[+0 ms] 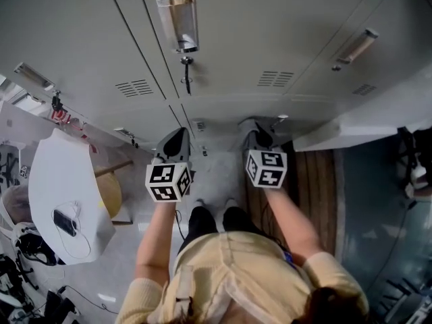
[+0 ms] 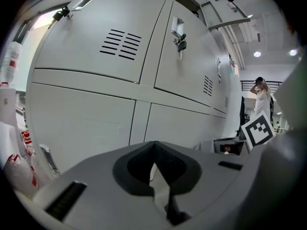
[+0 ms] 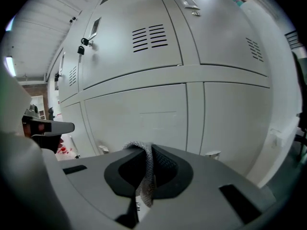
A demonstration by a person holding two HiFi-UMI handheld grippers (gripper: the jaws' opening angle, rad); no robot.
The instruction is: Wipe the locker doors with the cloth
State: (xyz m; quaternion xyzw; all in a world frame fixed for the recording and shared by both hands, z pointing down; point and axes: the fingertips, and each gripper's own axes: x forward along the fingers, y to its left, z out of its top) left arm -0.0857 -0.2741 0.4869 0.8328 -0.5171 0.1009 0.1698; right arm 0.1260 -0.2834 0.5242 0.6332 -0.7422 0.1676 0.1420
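The grey locker doors (image 1: 236,52) fill the top of the head view, with a key (image 1: 187,73) hanging from one lock. Both grippers are held low, in front of the bottom row of doors and apart from them. My right gripper (image 3: 146,150) is shut on a strip of grey mesh cloth (image 3: 144,176) that sticks up between the jaws. My left gripper (image 2: 153,147) is shut with nothing in it. In the head view the left gripper (image 1: 177,135) and the right gripper (image 1: 258,132) point at the locker base, side by side.
A white table (image 1: 67,187) with a small device on it and a round wooden stool (image 1: 109,193) stand to my left. A brown ribbed mat (image 1: 314,181) lies at the right. A pale ledge (image 1: 364,123) juts out at the right. A person (image 2: 261,99) stands far off.
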